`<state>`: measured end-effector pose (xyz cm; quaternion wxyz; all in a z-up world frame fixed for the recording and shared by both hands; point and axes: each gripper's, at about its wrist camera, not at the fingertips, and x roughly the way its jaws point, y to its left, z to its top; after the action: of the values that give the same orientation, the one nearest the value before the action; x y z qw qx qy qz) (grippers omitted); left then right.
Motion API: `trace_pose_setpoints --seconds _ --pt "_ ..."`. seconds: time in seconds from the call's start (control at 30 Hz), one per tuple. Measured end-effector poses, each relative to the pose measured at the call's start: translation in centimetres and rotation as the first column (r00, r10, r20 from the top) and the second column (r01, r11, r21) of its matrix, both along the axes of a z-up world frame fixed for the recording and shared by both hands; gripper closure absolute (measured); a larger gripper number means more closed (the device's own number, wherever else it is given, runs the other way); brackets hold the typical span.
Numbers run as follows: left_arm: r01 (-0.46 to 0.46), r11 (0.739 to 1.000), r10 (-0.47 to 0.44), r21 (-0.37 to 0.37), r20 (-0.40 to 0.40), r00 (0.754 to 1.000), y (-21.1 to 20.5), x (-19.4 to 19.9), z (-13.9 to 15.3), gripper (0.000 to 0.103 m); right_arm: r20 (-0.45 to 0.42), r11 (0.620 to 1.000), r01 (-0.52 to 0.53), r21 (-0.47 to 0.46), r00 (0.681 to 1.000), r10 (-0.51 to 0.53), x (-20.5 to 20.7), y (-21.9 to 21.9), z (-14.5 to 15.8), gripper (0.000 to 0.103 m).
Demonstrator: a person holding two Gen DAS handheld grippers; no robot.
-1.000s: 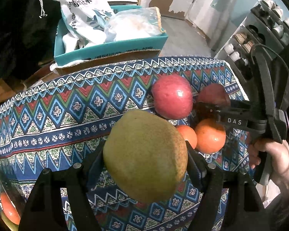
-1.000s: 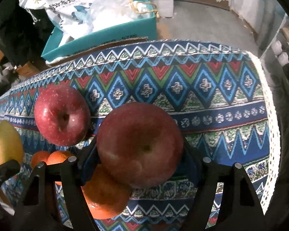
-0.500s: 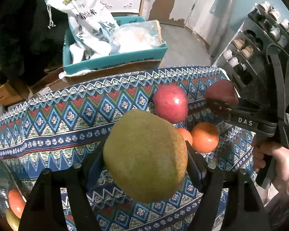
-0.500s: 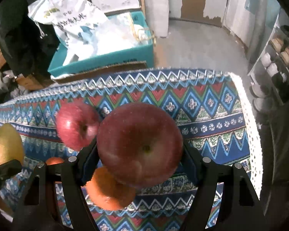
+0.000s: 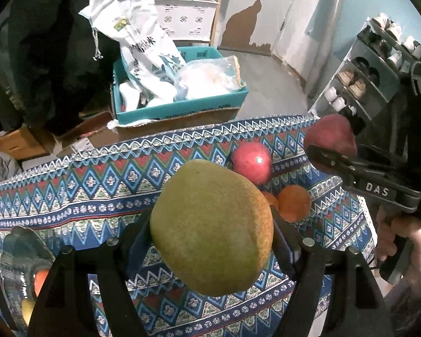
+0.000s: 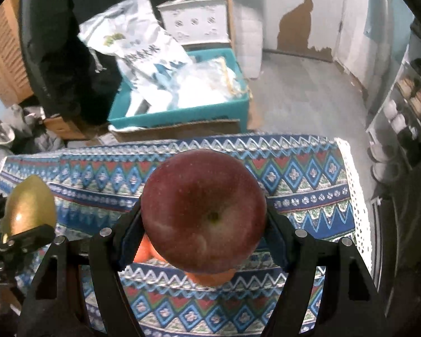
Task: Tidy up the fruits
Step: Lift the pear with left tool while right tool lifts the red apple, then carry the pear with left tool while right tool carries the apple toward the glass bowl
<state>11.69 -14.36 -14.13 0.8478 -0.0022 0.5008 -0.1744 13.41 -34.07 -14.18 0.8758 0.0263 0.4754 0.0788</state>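
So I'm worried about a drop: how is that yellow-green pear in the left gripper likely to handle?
The pear looks rigid and probably fairly heavy. Its rounded, tapered sides meet the left gripper only at narrow fingers, so it may twist or slip. Set down on the tablecloth, it would likely roll.

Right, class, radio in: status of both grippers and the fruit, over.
Left gripper shut on pear, off the table. Right gripper shut on dark red apple, also lifted. One red apple and oranges remain on patterned cloth. Nothing in the way.
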Motion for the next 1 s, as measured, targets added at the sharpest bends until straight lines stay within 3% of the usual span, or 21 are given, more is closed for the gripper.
trace_pose_setpoints --seconds 0.47,1.0 --pt "-0.04 0.999 0.041 -0.016 0.064 0.997 3.7 -1.8 3.7 0.026 0.081 0.993 -0.111 0.033 0.991 0.108 -1.5 5.6 4.9 0.028" --pt "-0.138 0.99 0.138 -0.009 0.102 0.985 11.2 -3.8 6.0 0.026 0.141 0.966 -0.252 0.05 0.96 0.243 -2.2 13.3 8.3 0.028"
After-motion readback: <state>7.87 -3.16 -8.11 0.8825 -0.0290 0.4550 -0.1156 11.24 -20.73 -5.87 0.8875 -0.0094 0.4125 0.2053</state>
